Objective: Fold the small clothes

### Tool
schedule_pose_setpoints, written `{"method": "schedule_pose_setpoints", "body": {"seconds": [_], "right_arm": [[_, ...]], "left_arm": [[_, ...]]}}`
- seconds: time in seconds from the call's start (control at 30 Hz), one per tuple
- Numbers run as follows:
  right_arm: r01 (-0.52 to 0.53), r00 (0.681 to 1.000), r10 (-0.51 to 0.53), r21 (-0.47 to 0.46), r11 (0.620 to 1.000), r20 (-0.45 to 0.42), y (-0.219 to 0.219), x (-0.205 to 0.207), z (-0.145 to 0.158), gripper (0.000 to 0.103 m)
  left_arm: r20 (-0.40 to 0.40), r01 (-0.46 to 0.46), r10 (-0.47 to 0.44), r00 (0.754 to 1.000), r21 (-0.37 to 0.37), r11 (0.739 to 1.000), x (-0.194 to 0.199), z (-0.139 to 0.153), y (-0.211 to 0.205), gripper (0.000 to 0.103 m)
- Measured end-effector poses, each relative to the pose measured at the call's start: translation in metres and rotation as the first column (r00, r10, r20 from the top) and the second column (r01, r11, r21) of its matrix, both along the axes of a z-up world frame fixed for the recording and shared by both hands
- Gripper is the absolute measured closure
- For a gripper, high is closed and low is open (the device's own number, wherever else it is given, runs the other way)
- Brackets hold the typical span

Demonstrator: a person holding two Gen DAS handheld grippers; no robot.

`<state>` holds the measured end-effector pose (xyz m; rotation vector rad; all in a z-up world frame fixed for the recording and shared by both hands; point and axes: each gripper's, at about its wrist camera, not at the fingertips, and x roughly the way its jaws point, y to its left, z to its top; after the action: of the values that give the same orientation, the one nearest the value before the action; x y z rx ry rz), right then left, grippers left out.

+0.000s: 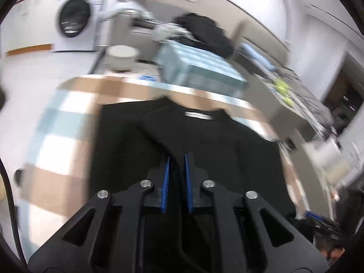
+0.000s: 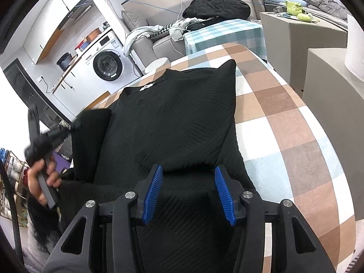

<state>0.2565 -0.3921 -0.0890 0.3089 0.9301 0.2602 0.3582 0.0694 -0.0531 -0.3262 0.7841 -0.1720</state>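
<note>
Left tool pinching fold of black sweater, apparently lifting it; view blurred. Right tool hovering released, pads wide apart over sweater's near hem. Sweater lying partly folded on checkered table. Washing machine sitting beyond.

Both tools: black frames, blue ribbed pads, silver screws.

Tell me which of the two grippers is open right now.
The right gripper: its blue pads stand wide apart over the black shirt. The left gripper is pinched on the fabric.
</note>
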Motion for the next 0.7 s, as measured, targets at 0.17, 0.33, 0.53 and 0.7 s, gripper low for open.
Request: {"method": "schedule_pose_setpoints", "body": {"seconds": [0.17, 0.33, 0.53, 0.7], "right_arm": [[-0.004, 1.0, 0.004, -0.003, 1.0, 0.015, 0.004, 0.0, 0.006, 0.054], [-0.014, 1.0, 0.014, -0.002, 1.0, 0.016, 0.006, 0.001, 0.004, 0.054], [-0.034, 0.999, 0.034, -0.005, 0.999, -0.008, 0.013, 0.004, -0.003, 0.054], [-0.04, 0.999, 0.04, -0.01, 0.999, -0.012, 0.015, 0.005, -0.004, 0.054]], "left_arm": [[-0.004, -0.049, 0.05, 0.999, 0.1, 0.994, -0.011, -0.003, 0.006, 0.038], [-0.146, -0.135, 0.173, 0.974, 0.24, 0.961, -0.025, -0.044, 0.04, 0.038], [-0.207, -0.069, 0.138, 0.969, 0.308, 0.949, -0.035, -0.08, 0.035, 0.065], [-0.13, -0.127, 0.167, 0.977, 0.275, 0.953, -0.043, -0.066, 0.049, 0.091]]}}
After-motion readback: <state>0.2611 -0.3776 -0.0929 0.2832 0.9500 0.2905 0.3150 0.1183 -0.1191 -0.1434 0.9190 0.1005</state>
